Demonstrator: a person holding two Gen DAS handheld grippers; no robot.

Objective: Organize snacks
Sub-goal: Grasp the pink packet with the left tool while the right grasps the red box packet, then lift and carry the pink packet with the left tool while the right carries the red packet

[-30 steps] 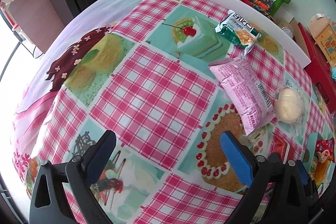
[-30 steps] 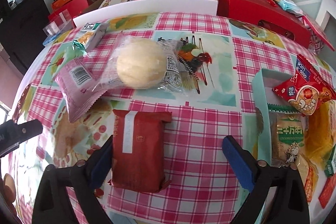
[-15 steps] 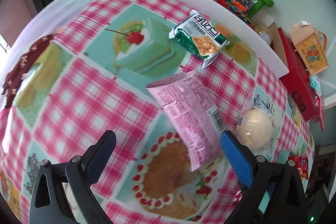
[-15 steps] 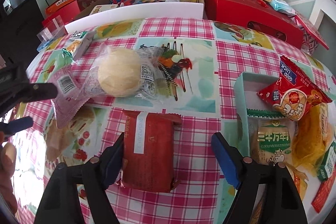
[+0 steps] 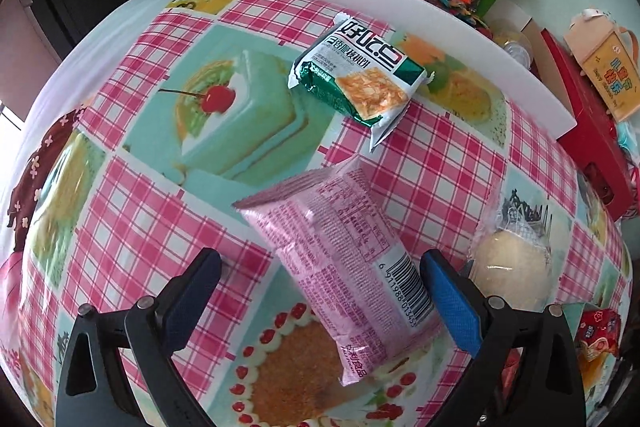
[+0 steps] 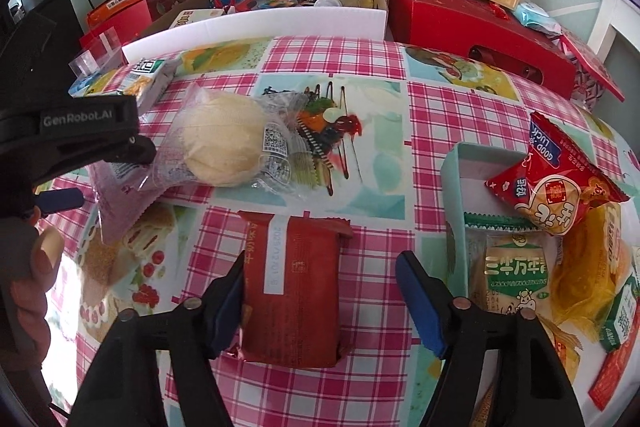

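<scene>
Checked tablecloth (image 5: pixel 152 211); pink packet (image 5: pixel 344 259), green packet (image 5: pixel 356 83), bun (image 5: pixel 512 267), red packet (image 6: pixel 294 287), tray (image 6: pixel 452 183).

Pink packet (image 5: pixel 348 267), wrapped bun (image 6: pixel 224 147), red packet (image 6: pixel 296 283) lie flat on tablecloth (image 6: pixel 384 227).

1. Left wrist cam sat low and close behind the left gripper (image 5: pixel 320 295), looking forward over the pink packet (image 5: pixel 344 267).
2. Right wrist cam looked forward past the right gripper (image 6: pixel 320 291), close above the red packet (image 6: pixel 294 287).
3. Both caught the wrapped bun (image 5: pixel 512 267) (image 6: pixel 224 143) and pink packet (image 6: pixel 116 195).
</scene>
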